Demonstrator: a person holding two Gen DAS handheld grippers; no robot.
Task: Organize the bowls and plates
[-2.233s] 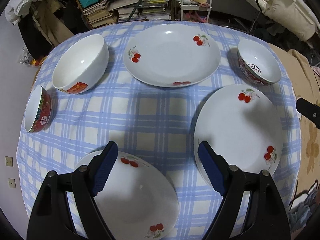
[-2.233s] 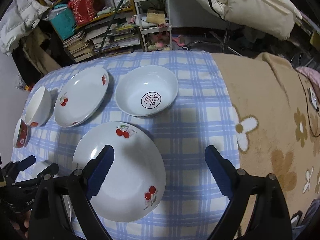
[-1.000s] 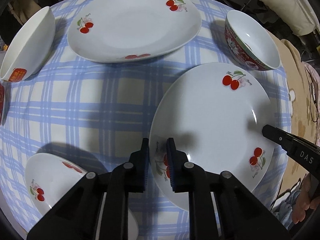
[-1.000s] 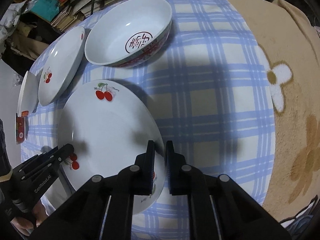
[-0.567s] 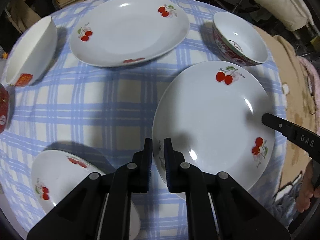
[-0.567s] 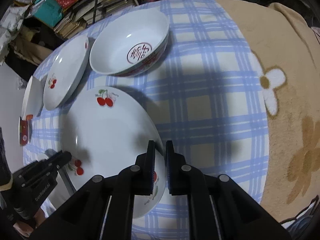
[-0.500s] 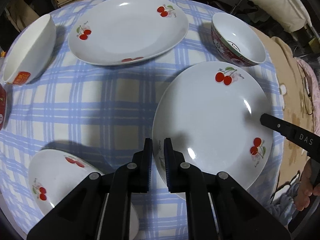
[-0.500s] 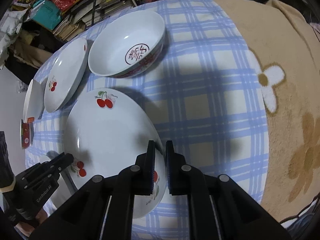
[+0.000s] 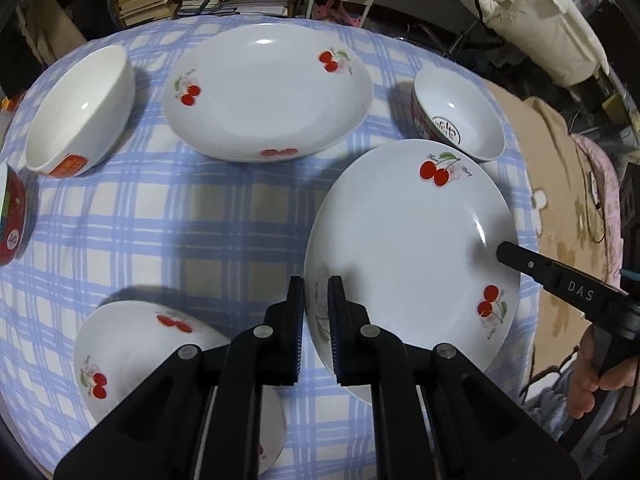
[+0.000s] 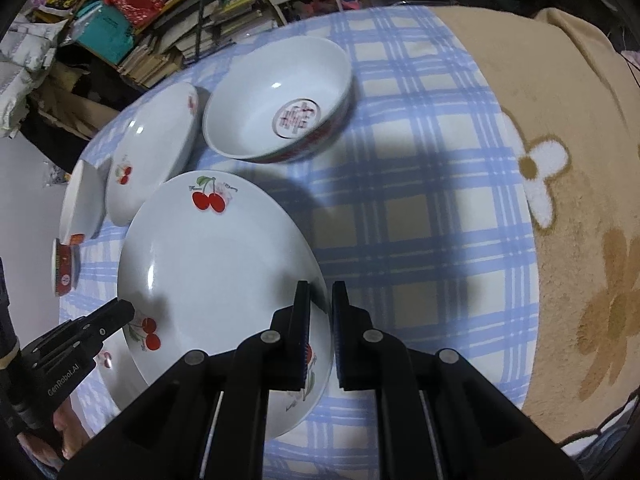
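White china with red cherries, the plate [image 9: 404, 240] is sitting between both claws above the blue checked desk [image 9: 160, 220]. The left claw [image 9: 316, 320] is pinching its near left rim, nearly closed; the right claw [image 10: 320, 320] is clamping the opposite edge likewise. A second cherry plate [image 9: 264, 88] is lying further back, a red-patterned bowl [image 9: 460, 124] beside it.

Checked tablecloth [image 9: 224, 240] carries plates [image 9: 264, 88] and bowls [image 9: 80, 112]

The right gripper [image 9: 505, 249] says "DAS". The left gripper [image 10: 120, 312] says "GenRobot.AI" on its side.
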